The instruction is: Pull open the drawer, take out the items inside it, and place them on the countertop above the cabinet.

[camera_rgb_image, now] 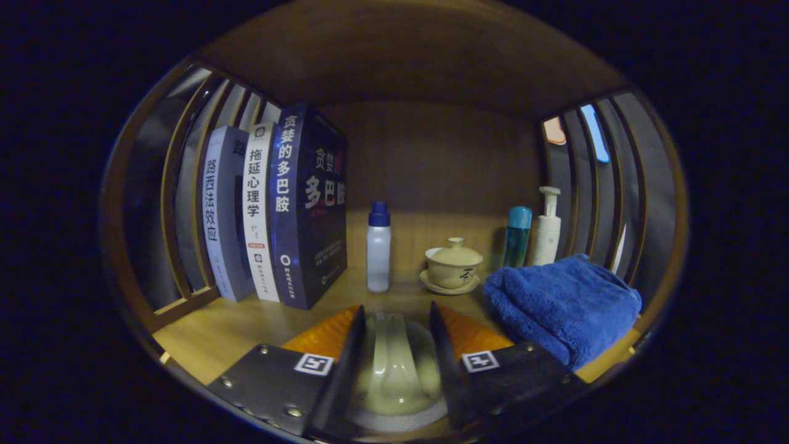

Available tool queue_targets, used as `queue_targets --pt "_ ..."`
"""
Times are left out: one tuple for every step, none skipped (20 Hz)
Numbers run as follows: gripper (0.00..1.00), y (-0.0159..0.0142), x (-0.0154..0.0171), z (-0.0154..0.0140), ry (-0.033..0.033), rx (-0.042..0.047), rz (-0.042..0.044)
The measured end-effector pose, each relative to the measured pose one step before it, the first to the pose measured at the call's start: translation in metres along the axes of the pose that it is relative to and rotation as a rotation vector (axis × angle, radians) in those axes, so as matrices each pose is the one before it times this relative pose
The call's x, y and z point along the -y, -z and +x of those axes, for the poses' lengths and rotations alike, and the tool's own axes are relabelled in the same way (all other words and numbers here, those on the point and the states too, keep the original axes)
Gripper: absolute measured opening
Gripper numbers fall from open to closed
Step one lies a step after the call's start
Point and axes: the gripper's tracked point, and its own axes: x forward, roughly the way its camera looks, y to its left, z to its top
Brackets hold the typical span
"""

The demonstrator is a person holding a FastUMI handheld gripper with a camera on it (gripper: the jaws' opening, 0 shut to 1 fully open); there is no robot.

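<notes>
Held item: a pale green glazed ceramic spoon (394, 364), clamped between the fingers of my gripper (396, 317), which has closed narrow on it over the wooden countertop (209, 336).

Ahead, left to right:
- three upright books (271, 209), well left of the fingers
- white plastic bottle with blue cap (378, 250), just beyond the fingers
- cream lidded tea bowl on its saucer (453, 266)
- teal bottle (516, 237)
- white pump bottle (546, 228)
- folded blue towel (564, 305), beside the right finger

Step, as I judge it: placing. Next I need a bare patch, then a gentle release.
</notes>
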Motion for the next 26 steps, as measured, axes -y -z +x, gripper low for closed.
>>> queue_targets --pt "0.68 -0.00349 -0.00127 -0.00286 -0.00335 0.01300 -0.00379" --pt "0.79 -0.00246 0.00049 -0.00033 0.00246 0.01410 -0.00678" --pt "0.83 -0.00494 0.00136 -0.00202 0.00550 0.01926 -0.00781" --pt "0.88 -0.00444 0.00009 -0.00199 0.00457 0.01881 -0.00607" --pt "0.93 -0.00442 0.00042 -0.00155 0.00282 0.01878 -0.00438" --pt "0.94 -0.00294 0.00051 -0.00141 0.00320 0.01418 -0.00489" --pt "0.93 -0.00215 -0.00020 -0.00111 0.00059 0.01047 -0.00376" --pt "0.93 -0.00070 -0.00094 -0.00106 -0.00158 0.00432 -0.00211" --pt "0.93 -0.00065 -0.00051 -0.00045 -0.00202 0.00104 -0.00087" --pt "0.94 0.00063 -0.00028 -0.00066 -0.00153 -0.00070 0.00013" --pt "0.94 0.00006 -0.00050 0.00004 -0.00157 -0.00077 0.00035" --pt "0.94 0.00005 -0.00023 -0.00083 -0.00092 0.00013 -0.00006" --pt "0.93 -0.00021 -0.00026 -0.00029 -0.00077 0.00100 -0.00059" --pt "0.93 0.00002 -0.00005 0.00008 -0.00095 0.00111 -0.00041" --pt "0.93 -0.00060 -0.00040 -0.00008 -0.00073 0.00170 -0.00085" --pt "0.93 -0.00059 0.00001 -0.00088 0.00007 0.00256 -0.00094" --pt "0.93 -0.00018 -0.00020 -0.00018 0.00045 0.00144 -0.00095" --pt "0.94 0.00035 0.00015 0.00016 0.00012 0.00054 0.00031" --pt "0.94 -0.00045 -0.00052 -0.00017 -0.00095 0.00049 0.00121" --pt "0.94 -0.00138 0.00046 -0.00101 -0.00022 0.00456 0.00088" --pt "0.93 -0.00332 0.00024 -0.00152 -0.00014 0.01062 -0.00065" --pt "0.94 -0.00538 0.00032 -0.00211 0.00007 0.01865 0.00130" --pt "0.94 -0.00710 -0.00012 -0.00306 -0.00201 0.02611 0.00504" --pt "0.94 -0.00778 -0.00133 -0.00240 0.00045 0.03284 0.00697" --pt "0.94 -0.01134 0.00138 -0.00383 0.00459 0.04004 0.00469" --pt "0.93 -0.01347 0.00152 -0.00422 0.00080 0.04963 0.00351"
